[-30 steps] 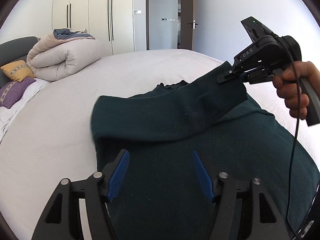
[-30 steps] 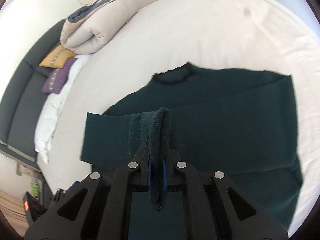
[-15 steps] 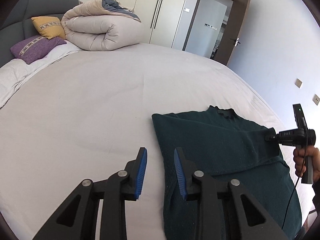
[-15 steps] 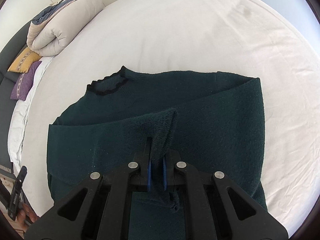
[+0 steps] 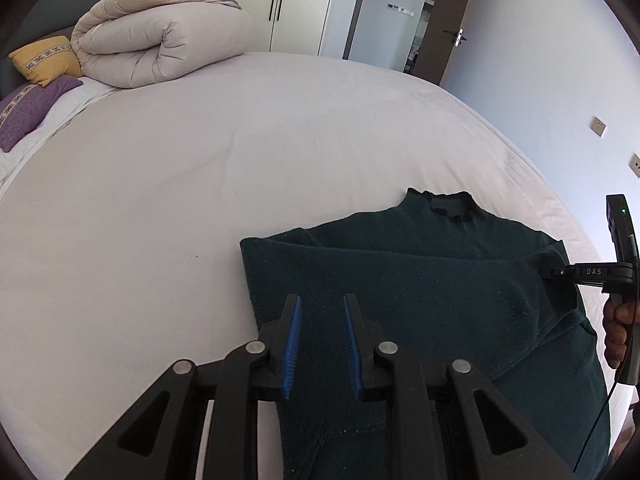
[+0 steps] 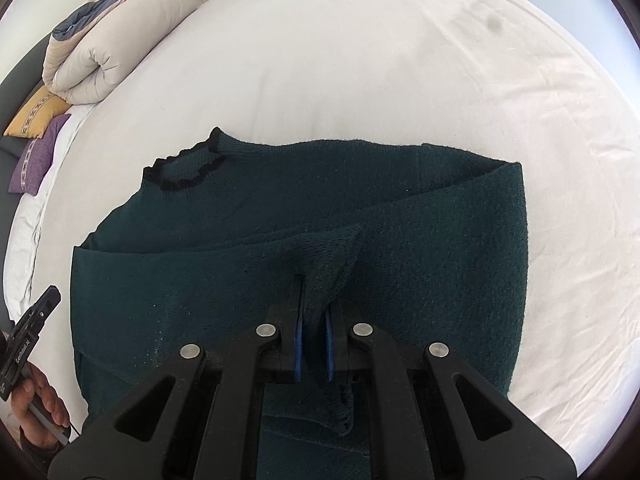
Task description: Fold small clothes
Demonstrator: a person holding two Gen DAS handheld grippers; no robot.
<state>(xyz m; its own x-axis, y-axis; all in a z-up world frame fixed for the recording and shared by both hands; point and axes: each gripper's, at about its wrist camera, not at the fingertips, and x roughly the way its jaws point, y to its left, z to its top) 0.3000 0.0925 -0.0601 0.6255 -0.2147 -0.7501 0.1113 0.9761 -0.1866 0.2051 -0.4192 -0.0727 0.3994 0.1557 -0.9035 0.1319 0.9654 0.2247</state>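
A dark green knit sweater (image 5: 420, 280) lies on the white bed (image 5: 200, 180), collar away from me, one sleeve folded across its body. My left gripper (image 5: 320, 320) is open and empty, low over the sweater's left edge. My right gripper (image 6: 316, 320) is shut on the sleeve's cuff (image 6: 326, 280) and holds it over the sweater's body (image 6: 440, 260). The right gripper also shows in the left wrist view (image 5: 554, 272) at the sweater's right side. The left gripper also shows at the left edge of the right wrist view (image 6: 52, 294).
A rolled beige duvet (image 5: 160, 48) lies at the head of the bed, with a yellow pillow (image 5: 48, 58) and a purple pillow (image 5: 28, 108) beside it. Wardrobes and an open door (image 5: 444, 20) stand beyond the bed.
My right gripper has carried the cuff across and lower over the sweater's body. My left gripper has moved back from the bed's left onto the sweater's left edge, jaws slightly wider.
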